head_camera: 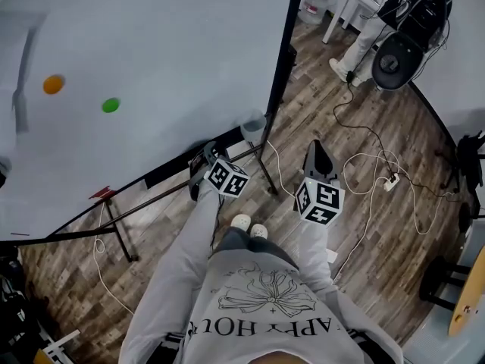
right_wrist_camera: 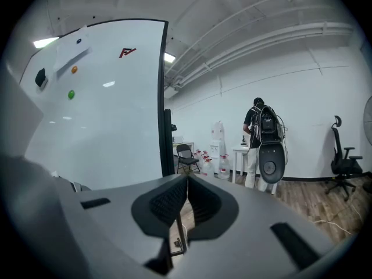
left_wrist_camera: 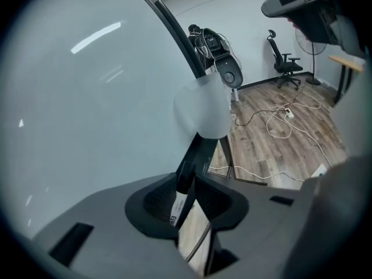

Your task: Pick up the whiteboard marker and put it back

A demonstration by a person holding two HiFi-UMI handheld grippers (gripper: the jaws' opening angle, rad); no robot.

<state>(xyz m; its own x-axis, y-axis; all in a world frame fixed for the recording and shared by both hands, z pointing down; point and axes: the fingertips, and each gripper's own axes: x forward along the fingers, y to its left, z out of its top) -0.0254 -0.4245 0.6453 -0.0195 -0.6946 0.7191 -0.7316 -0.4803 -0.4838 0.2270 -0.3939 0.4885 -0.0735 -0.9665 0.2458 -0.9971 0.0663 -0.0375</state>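
Observation:
The whiteboard marker (left_wrist_camera: 179,206), white with a black cap, lies between the jaws of my left gripper (left_wrist_camera: 187,180), pointing along the board's black tray (left_wrist_camera: 203,153). A gap shows beside its right side, so the pads do not press on it and the gripper is open. In the head view the left gripper (head_camera: 210,156) sits low at the tray (head_camera: 170,171), at the bottom right of the whiteboard (head_camera: 151,51), and hides the marker. My right gripper (head_camera: 317,154) hangs over the floor to the right, shut (right_wrist_camera: 187,182) with nothing in it.
A pale cup (head_camera: 254,127) hangs at the board's lower right corner, just past the left gripper. Black stand legs (head_camera: 114,226) and white cables (head_camera: 364,165) with a power strip (head_camera: 390,182) cross the wooden floor. A person with a backpack (right_wrist_camera: 261,138) stands at a far table.

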